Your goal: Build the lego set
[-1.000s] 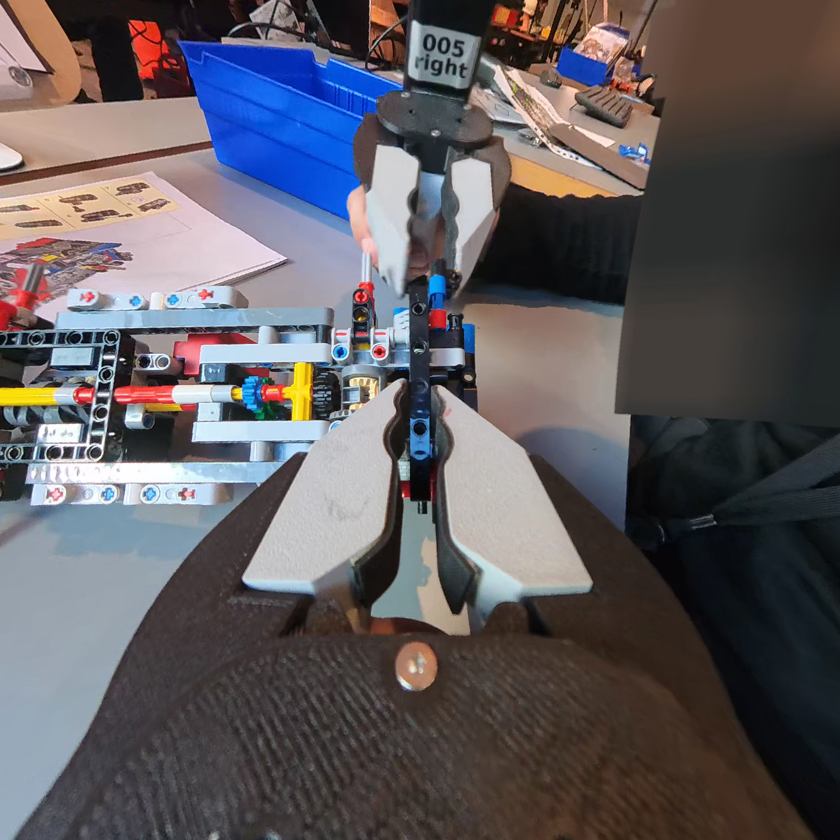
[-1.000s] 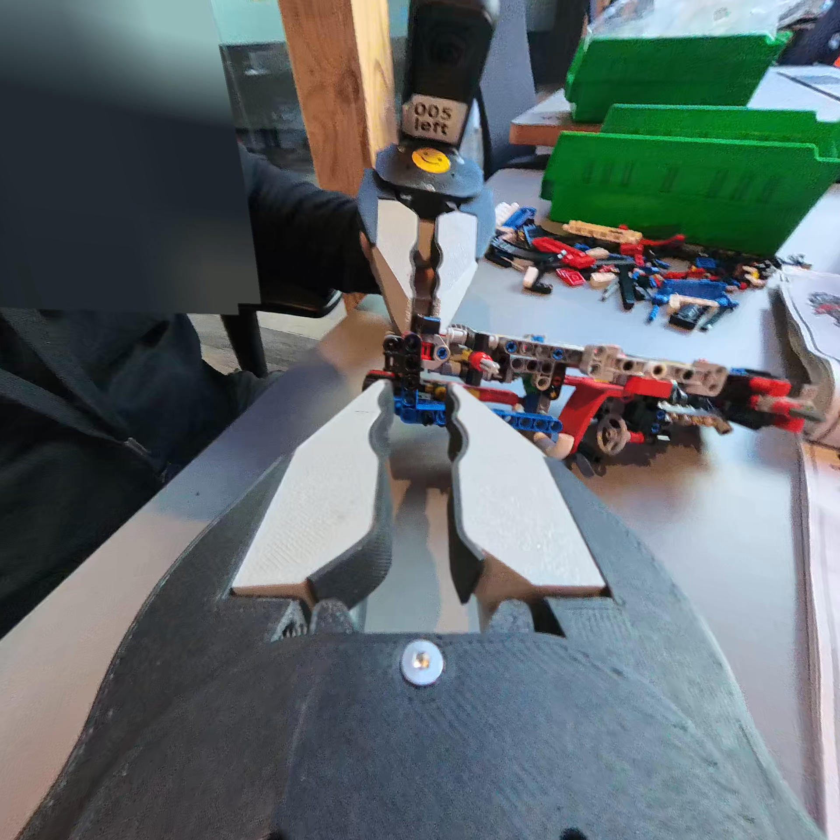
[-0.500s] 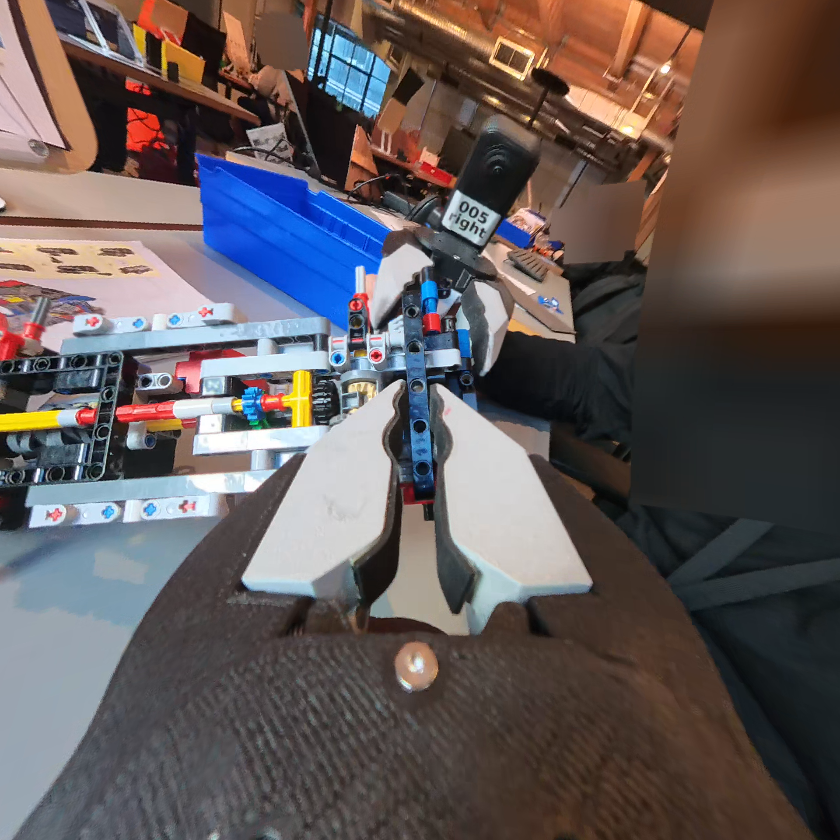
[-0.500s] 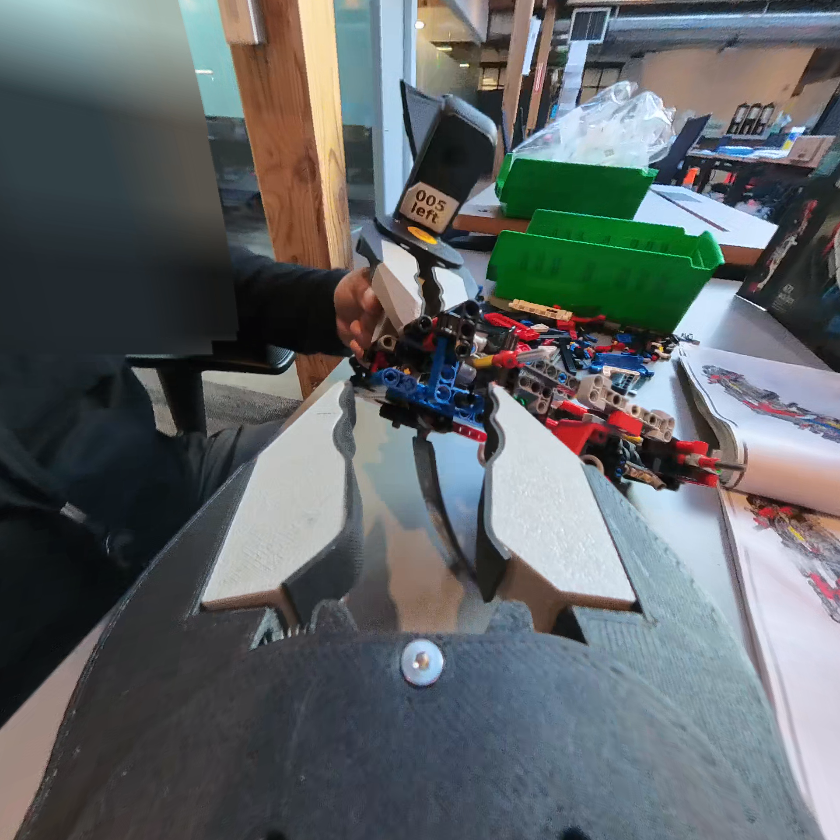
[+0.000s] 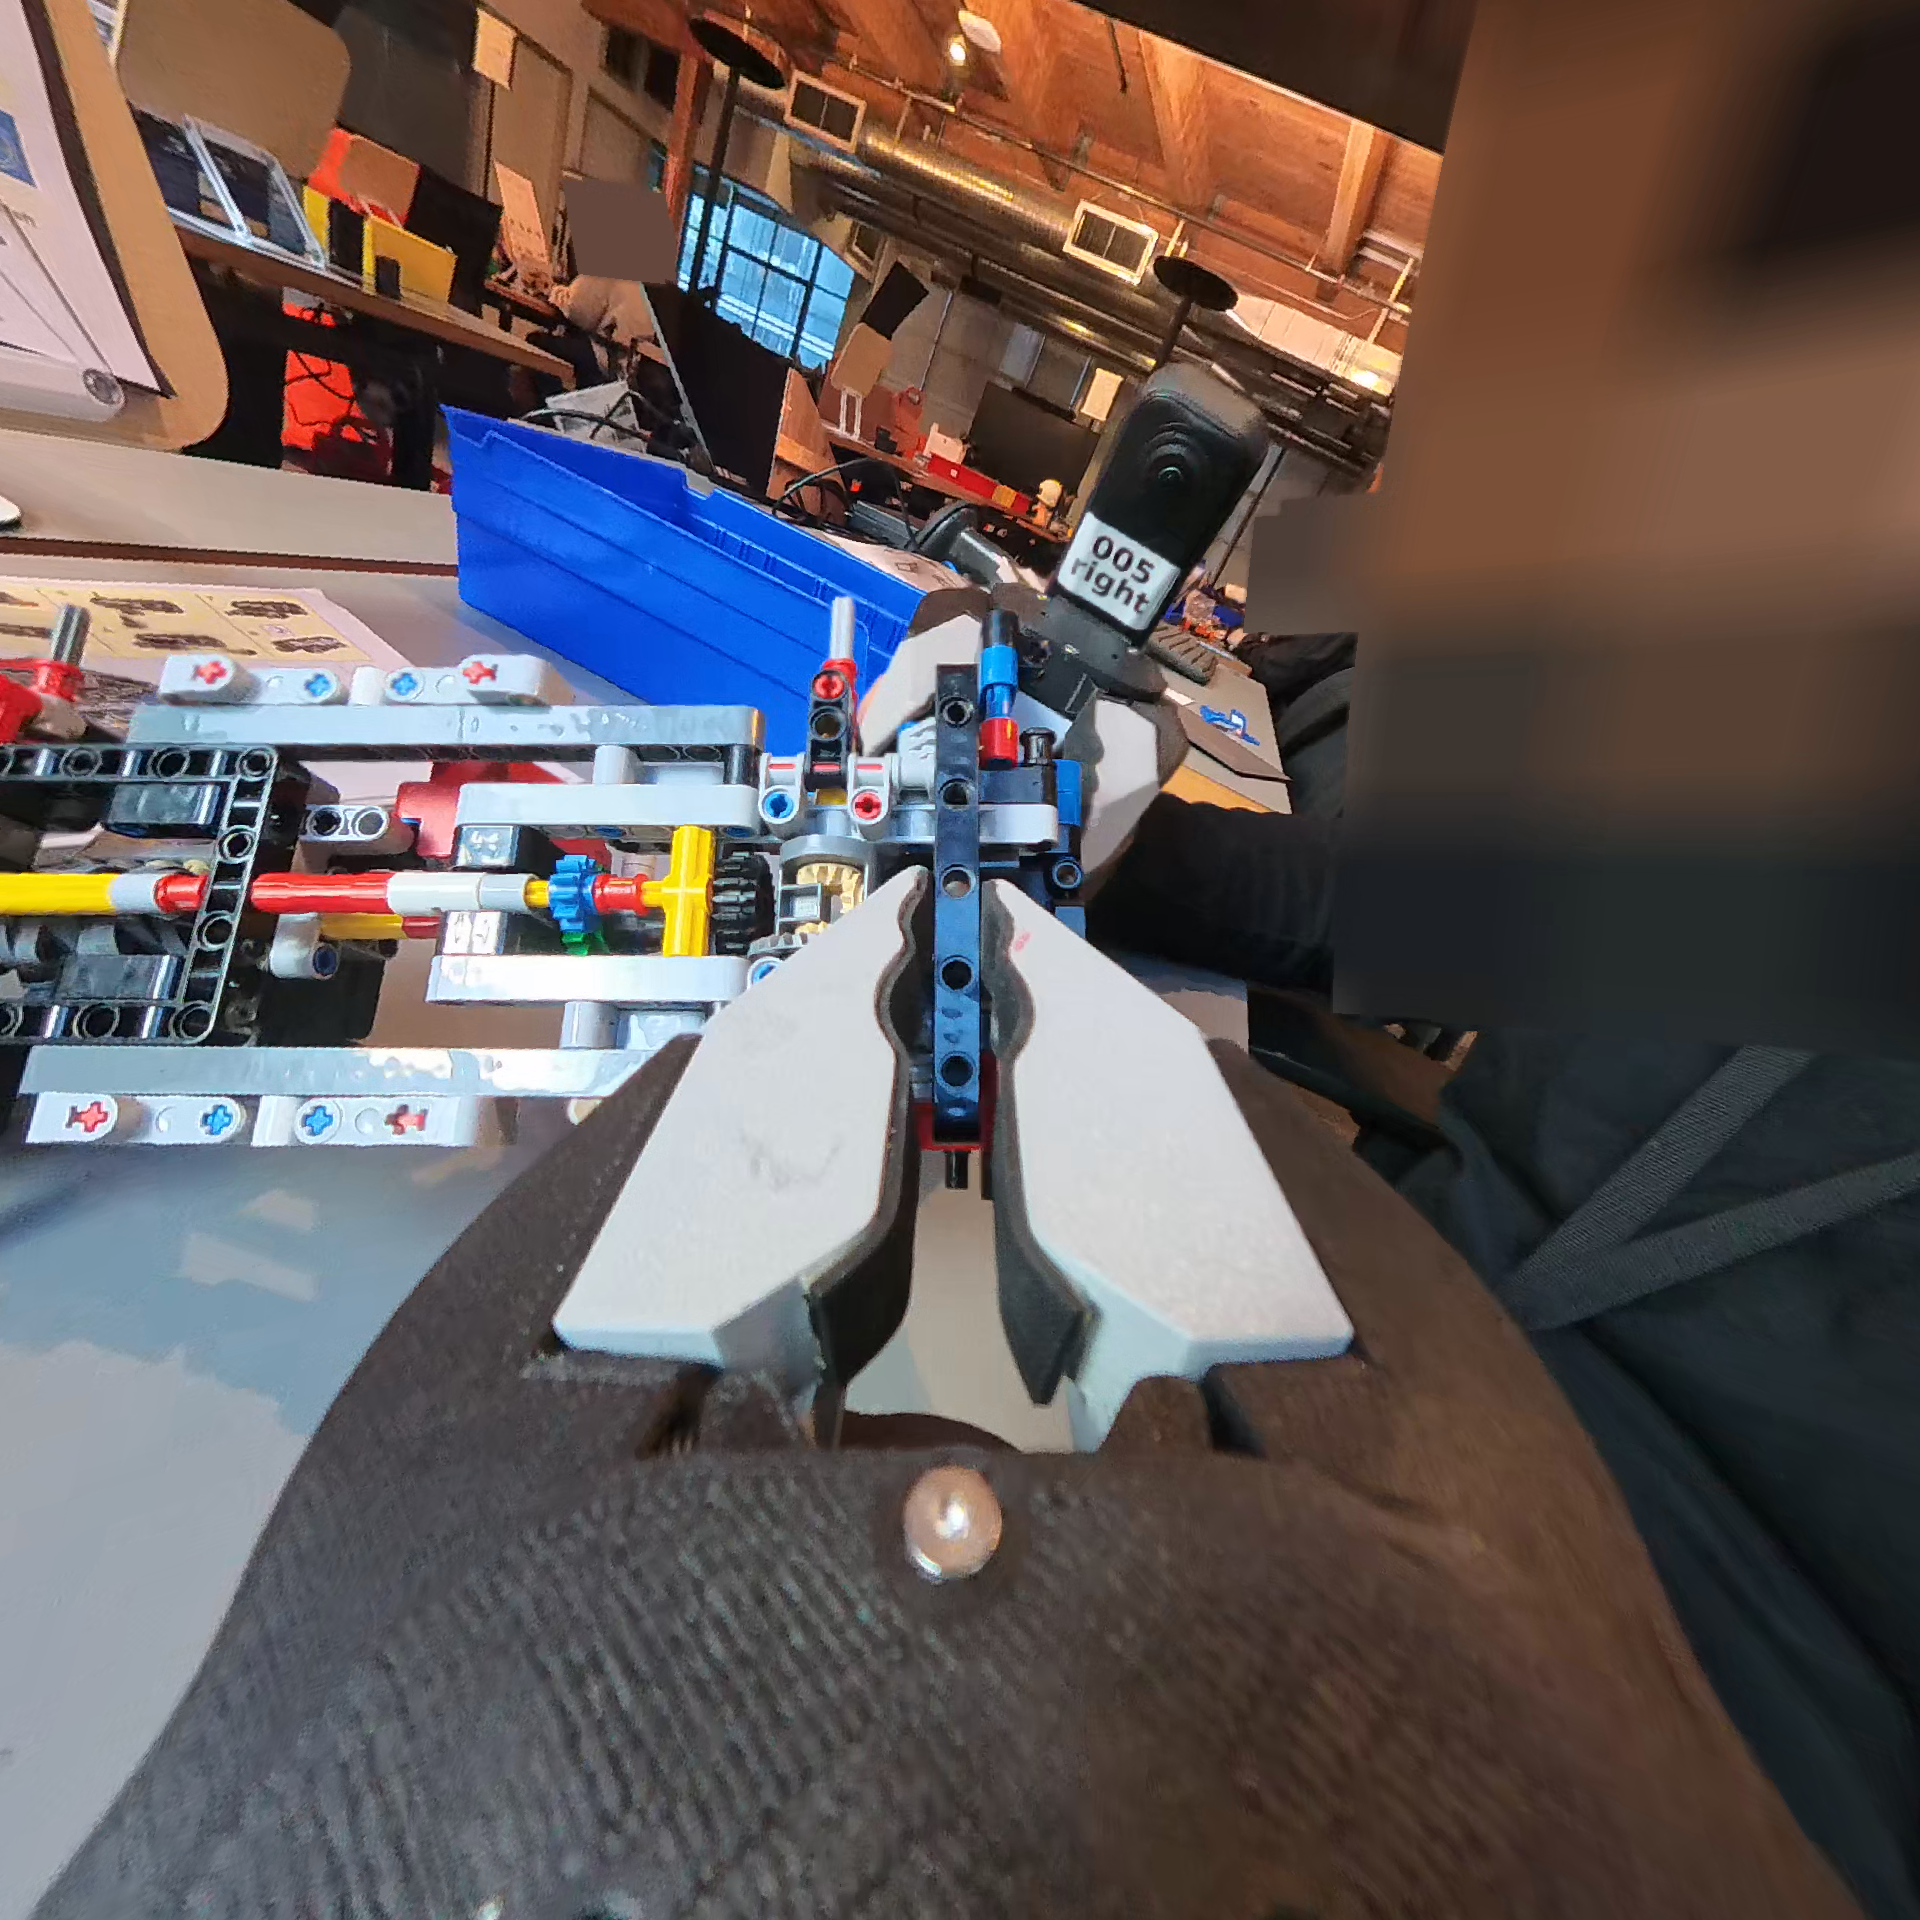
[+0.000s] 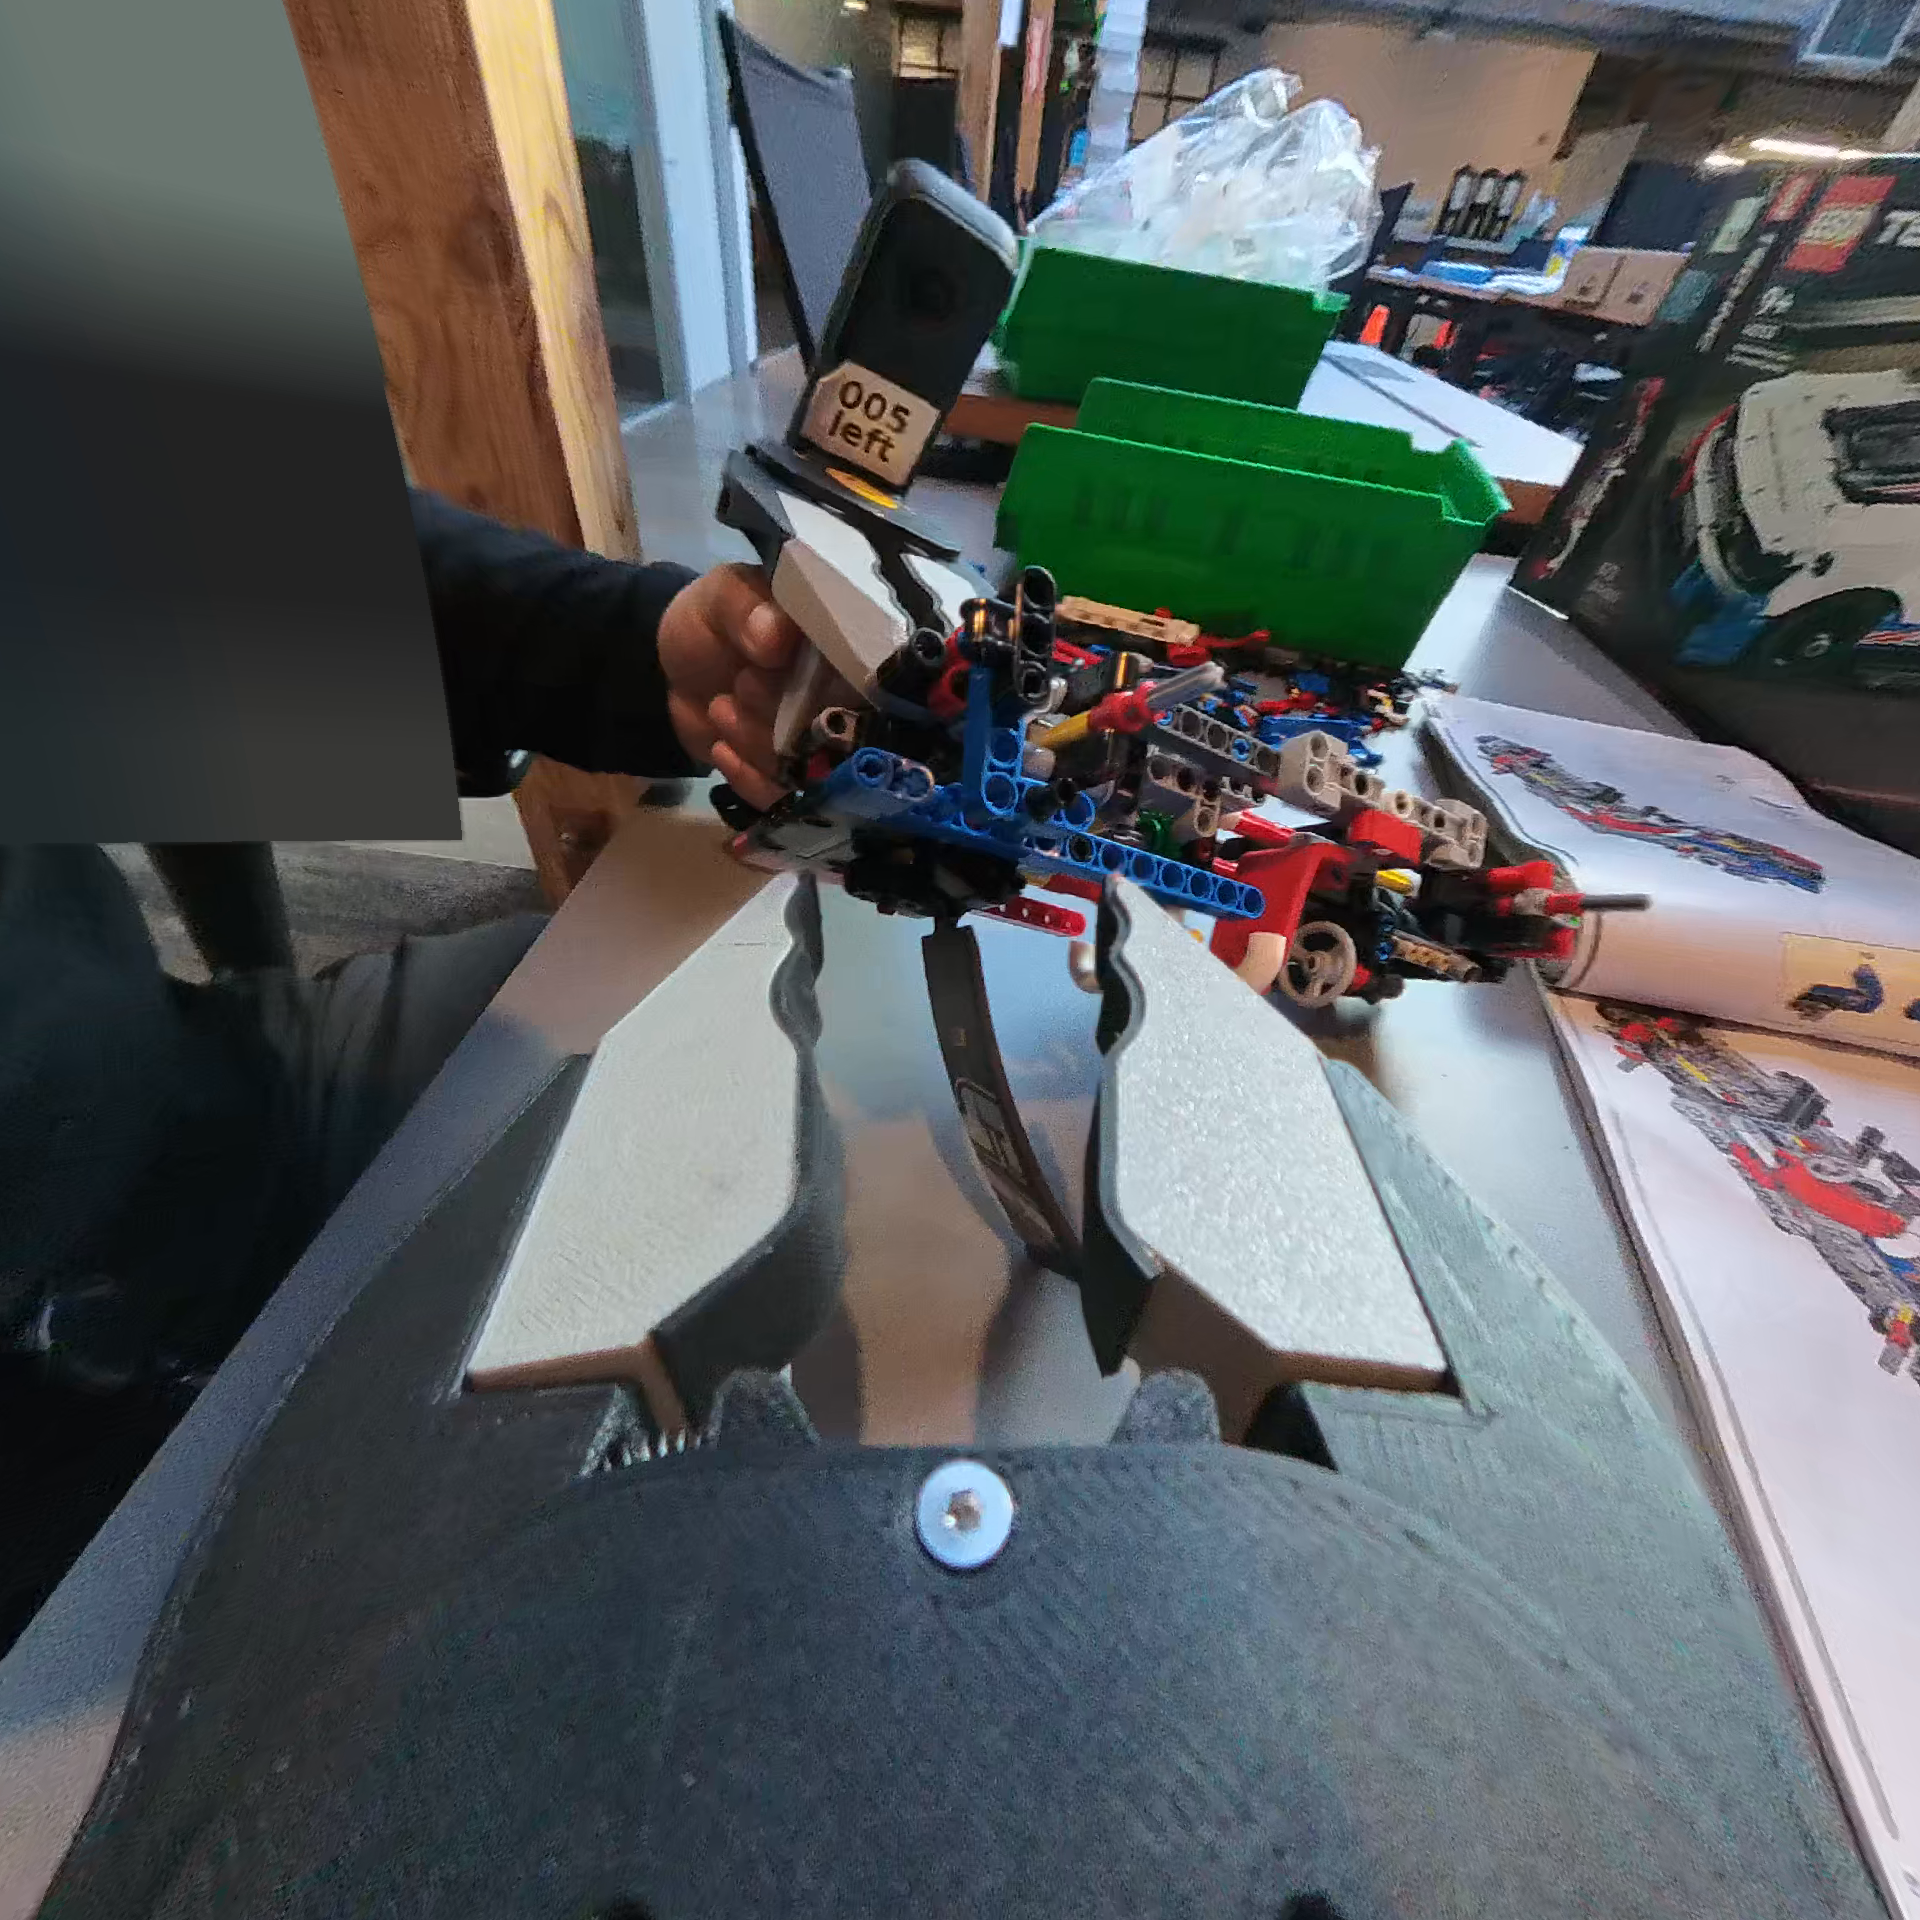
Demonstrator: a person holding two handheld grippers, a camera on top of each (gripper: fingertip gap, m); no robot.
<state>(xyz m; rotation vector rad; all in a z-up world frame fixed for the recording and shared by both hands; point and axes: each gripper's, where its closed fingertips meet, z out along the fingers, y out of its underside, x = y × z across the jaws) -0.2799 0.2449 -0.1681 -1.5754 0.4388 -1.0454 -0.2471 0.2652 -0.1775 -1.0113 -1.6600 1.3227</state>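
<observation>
A: From the left wrist view, the left gripper [image 5: 956, 935] is clamped on a dark blue holed beam at the near end of the long grey, black and red lego chassis [image 5: 436, 894]. Its long axis runs away to the left, roughly level.

B: The right wrist view shows that end lifted off the grey table [image 6: 1455, 1049], the far end low near the white instruction booklet [image 6: 1662, 831] at the table's right edge. The chassis points right and slightly down there.

A: And the right gripper [image 6: 951, 935]?

B: Spread wide, holding nothing, its tips just under the blue underside beam; I cannot tell whether they touch it. A curved black strip lies between its fingers.

A: My view has one blue plastic bin [image 5: 665, 582] behind the chassis.

B: Mine has two green plastic bins [image 6: 1236, 520], a scatter of loose pieces [image 6: 1299, 675] before them, and one dark lego box [image 6: 1745, 436] at the far right corner.
</observation>
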